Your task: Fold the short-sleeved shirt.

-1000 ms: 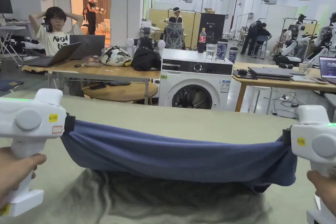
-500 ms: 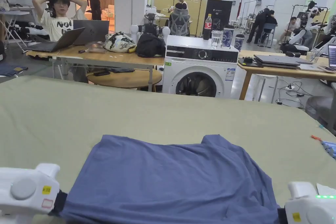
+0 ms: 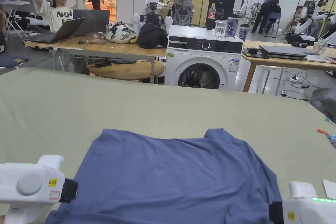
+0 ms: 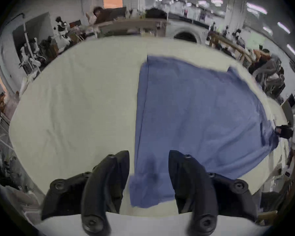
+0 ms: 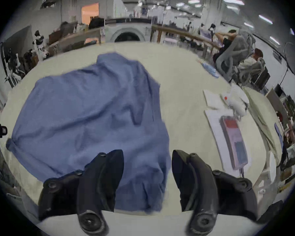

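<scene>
Jaws of the left gripper (image 4: 148, 176) are seen spread apart in its own view, with a near corner of the blue shirt (image 3: 177, 178) lying slack between them, pressed by neither; the right gripper (image 5: 147, 173) is likewise parted over the opposite near corner, so nothing is clamped by either. A second ago the shirt was held stretched in the air between the two grippers; half a second ago it had been drawn down flat, and now it is released and lies spread on the green table cover (image 3: 164, 110), the far edge away from the person and the near edge at the grippers. From this it is judged that the laying-out step is finished and that no fold has yet been made. One shirt and two grippers are counted; on the cover to the right, two white sheets (image 5: 216, 129) and one flat red-and-grey device (image 5: 233, 142) are seen, well apart from the shirt.
</scene>
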A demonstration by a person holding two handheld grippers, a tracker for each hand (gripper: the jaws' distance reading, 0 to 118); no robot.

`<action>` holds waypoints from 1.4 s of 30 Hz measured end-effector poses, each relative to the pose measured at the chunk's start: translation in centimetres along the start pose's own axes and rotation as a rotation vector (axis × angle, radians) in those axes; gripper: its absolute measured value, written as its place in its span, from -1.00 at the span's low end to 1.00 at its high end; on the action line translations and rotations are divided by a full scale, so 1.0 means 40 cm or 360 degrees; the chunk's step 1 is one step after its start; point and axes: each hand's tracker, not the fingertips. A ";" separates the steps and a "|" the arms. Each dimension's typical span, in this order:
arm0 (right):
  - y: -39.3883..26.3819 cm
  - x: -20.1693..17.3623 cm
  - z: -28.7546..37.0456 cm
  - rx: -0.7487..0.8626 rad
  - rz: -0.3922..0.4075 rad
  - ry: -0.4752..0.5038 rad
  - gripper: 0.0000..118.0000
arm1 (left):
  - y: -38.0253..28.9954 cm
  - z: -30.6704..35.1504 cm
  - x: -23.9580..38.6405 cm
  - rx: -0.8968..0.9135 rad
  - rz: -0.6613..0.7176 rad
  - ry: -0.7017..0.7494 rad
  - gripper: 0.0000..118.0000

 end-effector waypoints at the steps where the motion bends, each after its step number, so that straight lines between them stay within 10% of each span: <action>1: 0.013 -0.014 0.014 0.0065 -0.0006 0.0033 0.02 | 0.006 0.010 0.003 0.0088 -0.0001 -0.0041 -0.24; 7: 0.015 -0.101 0.074 0.0466 -0.0053 0.0143 0.00 | -0.021 0.067 0.081 0.0409 -0.0028 -0.0076 -0.25; 9: 0.010 -0.139 0.088 0.0547 -0.0053 0.0152 -0.46 | -0.039 0.081 0.110 0.0514 -0.0057 -0.0044 -0.35; 11: 0.000 -0.173 0.097 0.0646 -0.0059 0.0144 -1.00 | -0.038 0.073 0.127 0.0598 -0.0102 0.0028 -1.00; 29: -0.030 -0.251 0.057 0.0475 0.0027 0.0179 -1.00 | -0.035 0.040 -0.017 -0.0117 0.0141 -0.0041 -1.00; 34: -0.034 -0.259 0.054 0.0440 0.0067 0.0185 -1.00 | -0.054 0.017 -0.043 -0.0243 0.0197 0.0025 0.14; 42: -0.045 -0.217 0.068 0.0365 0.0093 0.0156 -1.00 | -0.120 -0.086 0.001 -0.0323 0.0058 0.0196 -0.04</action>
